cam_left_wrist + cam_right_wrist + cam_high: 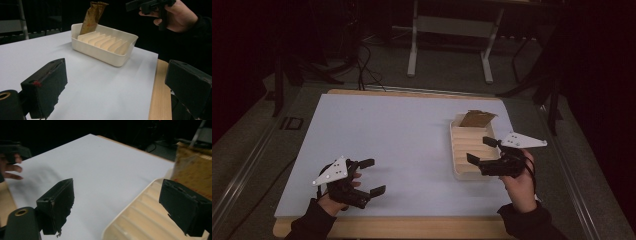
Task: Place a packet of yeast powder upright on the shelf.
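- High view: nearest, at the table's front left, the left gripper [372, 176] rests low over the white tabletop [387, 140], jaws spread wide with nothing between them.
- At front right, the right gripper [482, 150] hangs over the near end of a cream slotted tray [455, 150], jaws also wide apart and empty.
- Farther back, a brown packet [477, 118] stands tilted in the tray's far end.
- Beyond the table, a grey stand [451, 30] sits on the dark floor.
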`<state>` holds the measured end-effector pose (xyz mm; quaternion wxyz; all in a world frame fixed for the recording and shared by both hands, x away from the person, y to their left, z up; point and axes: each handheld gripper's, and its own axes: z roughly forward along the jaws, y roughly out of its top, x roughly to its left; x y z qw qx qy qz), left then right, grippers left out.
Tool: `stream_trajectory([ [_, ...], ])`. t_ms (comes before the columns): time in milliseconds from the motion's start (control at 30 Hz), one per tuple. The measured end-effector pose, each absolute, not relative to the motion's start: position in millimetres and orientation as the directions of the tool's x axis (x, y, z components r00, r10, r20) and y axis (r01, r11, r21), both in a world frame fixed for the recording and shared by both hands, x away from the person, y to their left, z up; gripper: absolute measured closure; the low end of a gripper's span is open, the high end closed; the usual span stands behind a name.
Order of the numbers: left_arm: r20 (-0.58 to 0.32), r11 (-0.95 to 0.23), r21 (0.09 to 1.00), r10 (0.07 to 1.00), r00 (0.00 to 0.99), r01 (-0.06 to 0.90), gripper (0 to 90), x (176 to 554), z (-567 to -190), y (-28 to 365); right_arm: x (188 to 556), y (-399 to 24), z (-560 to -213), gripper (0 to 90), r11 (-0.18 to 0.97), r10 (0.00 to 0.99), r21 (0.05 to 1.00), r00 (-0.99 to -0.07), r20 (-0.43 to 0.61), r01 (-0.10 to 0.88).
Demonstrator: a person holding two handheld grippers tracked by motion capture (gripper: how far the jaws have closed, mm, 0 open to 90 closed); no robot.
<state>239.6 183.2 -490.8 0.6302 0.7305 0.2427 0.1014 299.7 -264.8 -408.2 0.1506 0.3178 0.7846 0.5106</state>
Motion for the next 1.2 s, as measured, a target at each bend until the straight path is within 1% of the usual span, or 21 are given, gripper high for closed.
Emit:
stream_trajectory([
  [200, -0.157, -0.090, 0.970, 0.481, 0.862, 0.227, 4.9, 239.2, -491.0, 183.5, 284.4, -256.7, -416.4, 13.3, 0.298, 0.630, 0.892, -0.772, 0.084, 0.339],
  [333, -0.153, -0.090, 0.971, 0.483, 0.862, 0.223, 4.9, 238.6, -490.3, 184.2, 273.3, -254.2, -421.0, 13.3, 0.298, 0.634, 0.895, -0.770, 0.073, 0.330],
  [533, -0.152, -0.093, 0.971, 0.480, 0.864, 0.222, 4.9, 238.6, -490.5, 184.0, 255.8, -250.5, -431.1, 13.1, 0.318, 0.641, 0.893, -0.766, 0.045, 0.319],
  [633, -0.151, -0.094, 0.971, 0.481, 0.864, 0.222, 4.9, 238.5, -490.5, 183.8, 246.7, -248.6, -435.2, 12.9, 0.327, 0.631, 0.898, -0.776, 0.025, 0.295],
  [900, -0.150, -0.095, 0.970, 0.480, 0.864, 0.222, 4.9, 238.5, -490.7, 183.8, 228.6, -247.4, -445.3, 12.9, 0.308, 0.627, 0.907, -0.778, 0.033, 0.286],
  [1067, -0.149, -0.095, 0.971, 0.481, 0.864, 0.221, 4.9, 238.2, -490.4, 184.7, 221.6, -245.9, -452.8, 12.9, 0.351, 0.606, 0.901, -0.795, -0.010, 0.256],
  [1200, -0.149, -0.096, 0.971, 0.479, 0.865, 0.221, 4.9, 238.0, -490.7, 184.8, 217.2, -244.6, -459.7, 12.9, 0.367, 0.592, 0.896, -0.806, -0.016, 0.251],
])
